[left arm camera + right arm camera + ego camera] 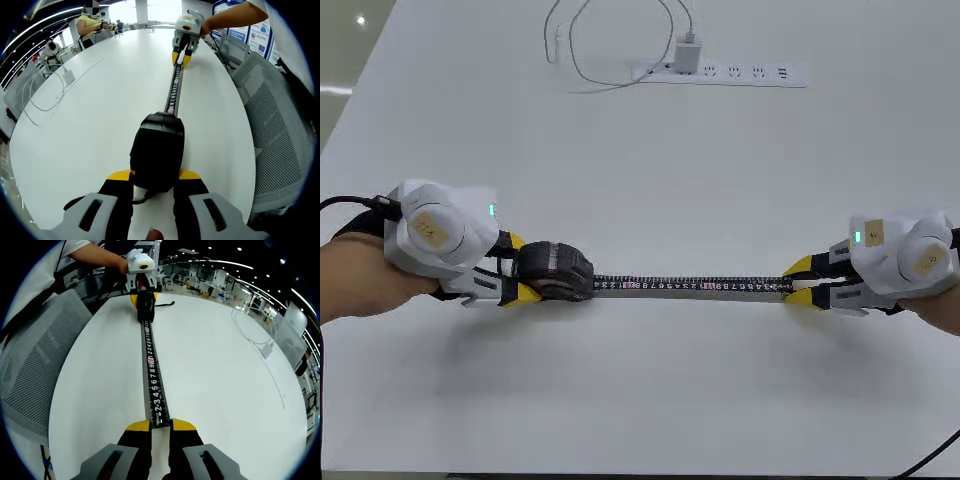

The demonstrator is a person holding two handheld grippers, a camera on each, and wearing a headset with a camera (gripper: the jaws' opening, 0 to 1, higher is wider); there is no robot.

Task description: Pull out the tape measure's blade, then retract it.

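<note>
My left claw (523, 268) is closed tight on the black tape measure (558, 271), which sits on the left side of the white surface (650, 170). My right claw (800, 283) pinches the tip of the blade (690, 286). The blade is pulled out long and lies flat on the surface, straight between both claws.

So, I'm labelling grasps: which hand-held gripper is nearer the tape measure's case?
Left. The left hand-held gripper clamps the tape measure case; the right hand-held gripper pinches the far end of the pulled-out blade.
</note>
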